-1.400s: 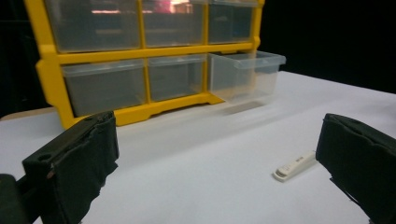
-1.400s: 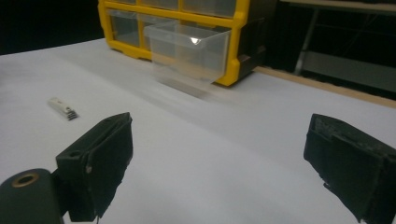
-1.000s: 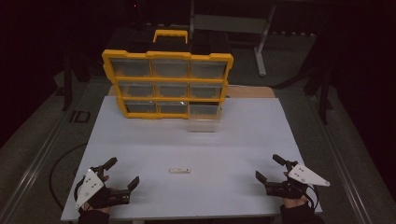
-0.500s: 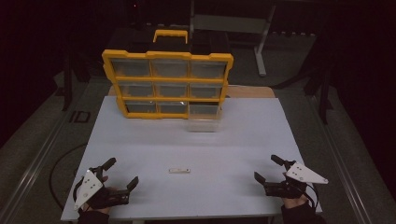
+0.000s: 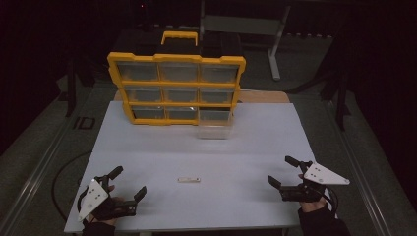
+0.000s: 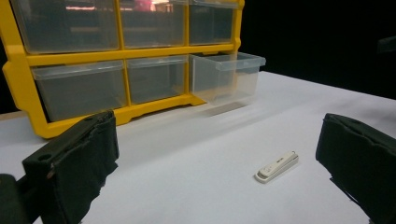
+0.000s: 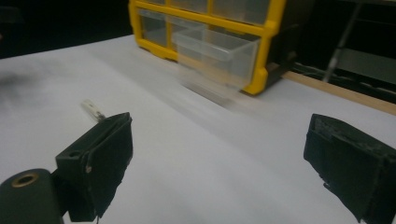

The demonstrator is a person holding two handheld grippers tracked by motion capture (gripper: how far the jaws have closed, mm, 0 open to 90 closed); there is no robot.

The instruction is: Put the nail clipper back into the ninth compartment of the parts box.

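Note:
A small white stick-shaped piece (image 5: pixel 189 180) (image 6: pixel 276 166) (image 7: pixel 93 108) lies flat on the white table (image 5: pixel 206 147), near its front edge and midway between my hands. A yellow organizer with clear drawers (image 5: pixel 177 87) (image 6: pixel 116 60) (image 7: pixel 210 18) stands at the back; its bottom right drawer (image 5: pixel 214 126) (image 6: pixel 227 74) (image 7: pixel 217 49) is pulled out and looks empty. My left gripper (image 5: pixel 129 183) (image 6: pixel 217 163) rests open at the front left, jaws wide, nothing between them. My right gripper (image 5: pixel 285 171) (image 7: pixel 219 163) rests open at the front right, also holding nothing.
A wooden board (image 5: pixel 265 96) lies under the organizer's back right. Dark floor and a metal stand (image 5: pixel 275 44) lie beyond the table. White tabletop stretches between the organizer and the grippers.

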